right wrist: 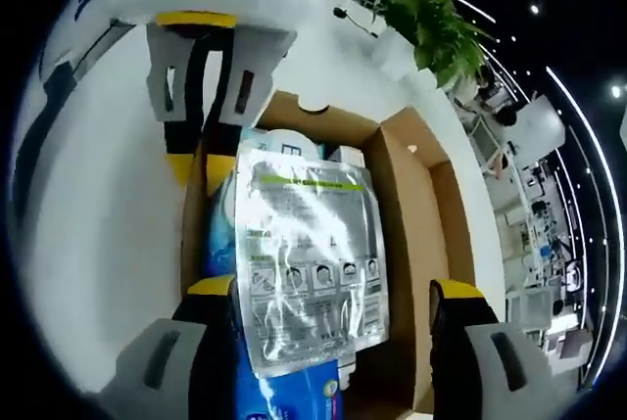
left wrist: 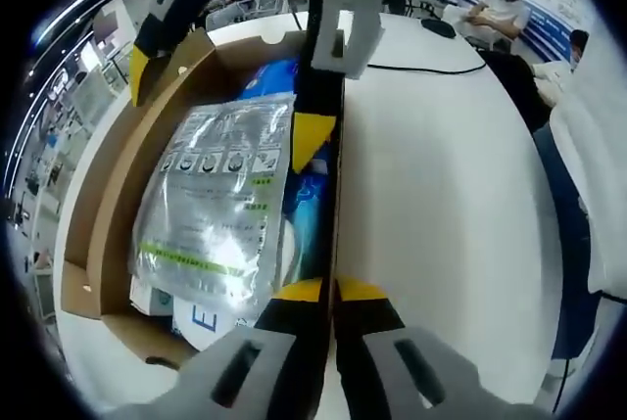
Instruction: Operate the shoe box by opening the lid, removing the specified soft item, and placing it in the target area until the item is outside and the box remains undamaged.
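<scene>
We are clamping the left gripper on one long wall of the open brown cardboard shoe box; our right gripper, jaws spread, is straddling the silvery plastic pouch lying inside.

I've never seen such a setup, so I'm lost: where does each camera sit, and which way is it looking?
Left gripper view: rides the left gripper, whose shut jaws pinch the box wall; the right gripper reaches in opposite.
Right gripper view: rides the open right gripper, looking into the shoe box; the left gripper faces it.
Shared: the clear pouch.
</scene>
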Action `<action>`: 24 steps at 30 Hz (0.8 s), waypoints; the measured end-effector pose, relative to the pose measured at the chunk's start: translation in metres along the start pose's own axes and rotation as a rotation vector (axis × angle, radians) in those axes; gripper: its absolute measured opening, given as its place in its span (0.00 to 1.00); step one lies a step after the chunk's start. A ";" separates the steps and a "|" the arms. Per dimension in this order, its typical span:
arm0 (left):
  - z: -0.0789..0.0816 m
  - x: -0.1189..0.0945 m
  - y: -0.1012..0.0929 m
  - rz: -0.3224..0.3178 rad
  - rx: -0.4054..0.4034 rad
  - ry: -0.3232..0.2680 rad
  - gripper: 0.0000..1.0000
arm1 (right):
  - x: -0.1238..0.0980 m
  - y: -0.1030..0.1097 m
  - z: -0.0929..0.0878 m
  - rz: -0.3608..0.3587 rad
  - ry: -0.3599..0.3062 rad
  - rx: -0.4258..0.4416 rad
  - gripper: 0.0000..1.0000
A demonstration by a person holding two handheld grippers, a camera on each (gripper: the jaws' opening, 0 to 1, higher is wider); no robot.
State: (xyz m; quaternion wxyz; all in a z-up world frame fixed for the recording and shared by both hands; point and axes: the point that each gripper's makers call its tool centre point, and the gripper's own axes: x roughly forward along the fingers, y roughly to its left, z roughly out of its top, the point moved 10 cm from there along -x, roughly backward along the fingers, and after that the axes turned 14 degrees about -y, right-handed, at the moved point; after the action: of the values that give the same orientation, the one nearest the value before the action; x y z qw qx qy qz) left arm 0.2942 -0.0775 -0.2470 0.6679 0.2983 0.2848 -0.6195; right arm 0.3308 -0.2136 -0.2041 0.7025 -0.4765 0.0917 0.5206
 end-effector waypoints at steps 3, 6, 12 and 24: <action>0.000 0.000 0.000 0.000 0.001 0.000 0.01 | -0.004 0.000 0.006 -0.049 -0.025 -0.020 0.81; 0.000 0.000 0.000 0.001 0.001 -0.001 0.01 | -0.008 -0.002 0.011 -0.086 -0.034 -0.044 0.83; -0.001 -0.001 0.000 -0.001 0.000 0.000 0.01 | -0.022 -0.011 0.021 -0.177 -0.061 -0.058 0.82; -0.001 0.000 0.000 -0.004 -0.002 -0.001 0.01 | -0.033 -0.045 0.034 -0.258 -0.070 -0.150 0.74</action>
State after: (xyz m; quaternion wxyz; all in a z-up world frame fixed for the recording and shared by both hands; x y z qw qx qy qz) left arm 0.2940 -0.0769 -0.2472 0.6671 0.2971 0.2856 -0.6206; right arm 0.3406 -0.2093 -0.1399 0.7289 -0.5168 -0.0341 0.4477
